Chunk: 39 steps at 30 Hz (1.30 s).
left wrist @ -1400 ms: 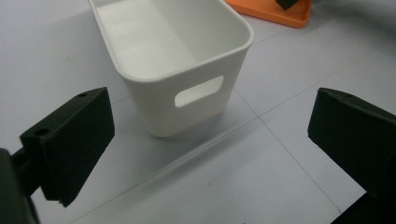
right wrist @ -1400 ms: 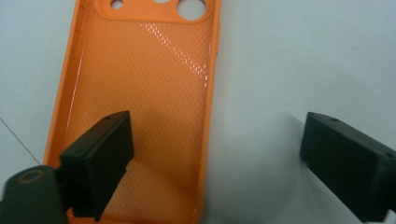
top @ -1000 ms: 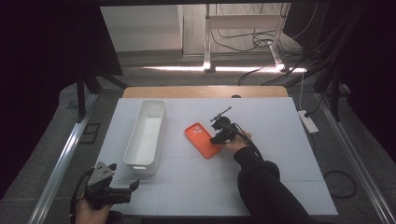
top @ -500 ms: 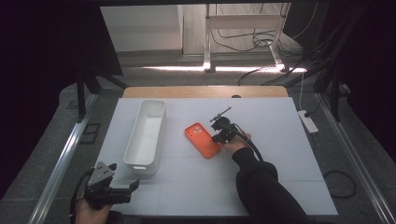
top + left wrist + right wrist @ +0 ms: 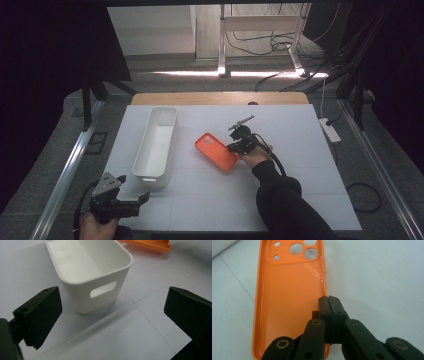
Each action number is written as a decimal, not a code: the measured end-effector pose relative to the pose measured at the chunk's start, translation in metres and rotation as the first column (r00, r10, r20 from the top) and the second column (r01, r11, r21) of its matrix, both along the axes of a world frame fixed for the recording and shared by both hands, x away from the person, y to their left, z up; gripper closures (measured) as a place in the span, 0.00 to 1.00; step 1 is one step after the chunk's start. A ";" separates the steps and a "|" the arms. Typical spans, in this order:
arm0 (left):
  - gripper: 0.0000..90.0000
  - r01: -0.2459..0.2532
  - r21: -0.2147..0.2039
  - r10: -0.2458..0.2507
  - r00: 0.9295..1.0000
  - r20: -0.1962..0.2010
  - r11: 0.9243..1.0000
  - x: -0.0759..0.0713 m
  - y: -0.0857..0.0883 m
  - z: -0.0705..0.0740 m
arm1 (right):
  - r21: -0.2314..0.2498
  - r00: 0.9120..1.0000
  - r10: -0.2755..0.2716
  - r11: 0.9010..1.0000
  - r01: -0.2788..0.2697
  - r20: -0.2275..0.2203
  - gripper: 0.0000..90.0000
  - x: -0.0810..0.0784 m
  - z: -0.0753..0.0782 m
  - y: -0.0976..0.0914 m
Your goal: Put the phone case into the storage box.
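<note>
Right tool (image 5: pixel 328 300) clamped on orange phone case (image 5: pixel 289 302) side wall — case flat on table.

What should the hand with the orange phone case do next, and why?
Probably lift the orange phone case a little off the table. The right hand-held gripper is already pinched shut on its side wall, the case still lies flat, and the white bin beside it stands empty.

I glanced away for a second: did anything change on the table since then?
The right gripper closed its fingers on the side edge of the orange phone case, taking hold of it. The case, the white bin and the open left gripper stayed where they were.
</note>
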<state>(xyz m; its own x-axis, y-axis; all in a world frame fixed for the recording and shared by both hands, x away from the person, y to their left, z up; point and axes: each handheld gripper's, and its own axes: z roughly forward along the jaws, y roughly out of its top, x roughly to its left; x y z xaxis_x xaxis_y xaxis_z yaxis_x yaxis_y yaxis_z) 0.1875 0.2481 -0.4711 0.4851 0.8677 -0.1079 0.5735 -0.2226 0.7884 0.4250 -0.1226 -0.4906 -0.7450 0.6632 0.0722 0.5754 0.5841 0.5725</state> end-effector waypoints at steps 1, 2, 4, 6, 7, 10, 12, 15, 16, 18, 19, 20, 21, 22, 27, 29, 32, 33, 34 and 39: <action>0.01 0.004 0.001 -0.004 1.000 0.006 1.000 0.000 -0.001 0.001 | 0.006 1.000 0.002 1.000 -0.002 0.002 0.99 -0.001 0.001 -0.002; 0.02 0.019 0.004 -0.019 1.000 0.022 1.000 0.000 -0.004 0.002 | 0.011 1.000 0.000 1.000 0.000 0.008 0.99 -0.002 0.003 -0.003; 0.02 0.031 0.005 -0.032 0.999 0.029 0.999 0.000 -0.007 0.004 | 0.014 1.000 0.004 1.000 -0.004 0.022 0.99 -0.006 0.008 -0.008; 0.02 0.039 0.001 -0.039 0.999 0.032 0.999 0.001 -0.008 0.004 | 0.016 1.000 0.004 1.000 -0.004 0.024 0.99 -0.008 0.010 -0.011; 0.02 0.049 -0.012 -0.049 0.998 0.032 0.999 0.002 -0.010 0.005 | 0.019 1.000 0.002 1.000 -0.003 0.028 0.99 -0.009 0.011 -0.013; 0.02 0.068 -0.016 -0.068 0.997 0.033 0.998 0.004 -0.013 0.006 | 0.038 1.000 -0.002 0.999 0.001 0.030 0.99 -0.014 0.014 -0.019; 0.02 0.090 -0.024 -0.089 0.995 0.039 0.996 0.005 -0.017 0.007 | 0.044 0.999 0.001 0.999 -0.002 0.033 0.99 -0.017 0.016 -0.022; 0.02 0.128 -0.038 -0.126 0.990 0.056 0.991 0.006 -0.024 0.011 | 0.052 0.999 0.000 0.999 -0.002 0.043 0.99 -0.023 0.019 -0.026; 0.02 0.136 -0.035 -0.133 0.989 0.063 0.990 0.006 -0.026 0.012 | 0.052 0.999 0.000 0.999 -0.002 0.043 0.99 -0.023 0.019 -0.026; 0.01 0.153 -0.028 -0.151 0.986 0.075 0.988 0.007 -0.033 0.015 | 0.053 0.999 0.004 0.999 -0.007 0.051 0.99 -0.027 0.021 -0.026; 0.01 0.162 -0.023 -0.160 0.984 0.076 0.987 0.008 -0.036 0.016 | 0.053 0.999 0.004 0.999 -0.007 0.051 0.99 -0.027 0.021 -0.026; 0.00 0.170 -0.021 -0.168 0.983 0.074 0.985 0.010 -0.040 0.016 | 0.054 0.998 0.006 0.999 -0.009 0.056 0.99 -0.028 0.021 -0.027; 0.00 0.178 -0.018 -0.176 0.982 0.073 0.984 0.011 -0.043 0.016 | 0.060 0.999 0.005 0.998 -0.008 0.054 0.99 -0.029 0.022 -0.027; 0.00 0.184 -0.017 -0.183 0.981 0.072 0.983 0.013 -0.046 0.017 | 0.068 0.998 0.008 0.998 -0.012 0.056 0.99 -0.031 0.023 -0.028; 0.00 0.216 -0.023 -0.214 0.975 0.059 0.976 0.024 -0.058 0.017 | 0.074 0.998 0.008 0.997 -0.013 0.065 0.99 -0.037 0.029 -0.031; 0.00 0.231 -0.025 -0.230 0.972 0.055 0.973 0.028 -0.062 0.018 | 0.084 0.997 0.007 0.996 -0.013 0.071 0.99 -0.040 0.032 -0.033; 0.00 0.269 -0.037 -0.267 0.962 0.059 0.962 0.034 -0.069 0.018 | 0.092 0.997 0.006 0.996 -0.013 0.083 0.99 -0.043 0.036 -0.037; 0.00 0.269 -0.037 -0.267 0.962 0.059 0.962 0.034 -0.069 0.018 | 0.092 0.997 0.006 0.996 -0.013 0.083 0.99 -0.043 0.036 -0.037; 0.00 0.281 -0.037 -0.278 0.959 0.063 0.959 0.036 -0.071 0.018 | 0.095 0.997 0.001 0.995 -0.008 0.080 0.99 -0.045 0.037 -0.038; 0.00 0.301 -0.029 -0.299 0.952 0.058 0.953 0.046 -0.080 0.018 | 0.105 0.996 -0.005 0.994 -0.004 0.089 0.99 -0.049 0.040 -0.046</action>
<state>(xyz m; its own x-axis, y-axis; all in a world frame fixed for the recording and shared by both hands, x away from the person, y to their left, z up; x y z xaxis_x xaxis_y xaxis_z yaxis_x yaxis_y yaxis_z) 0.2333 0.1682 -0.4532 0.7283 0.6771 -0.1050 0.4424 -0.3477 0.8267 0.3757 -0.1685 -0.4510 -0.7513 0.6557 0.0749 0.5194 0.5175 0.6800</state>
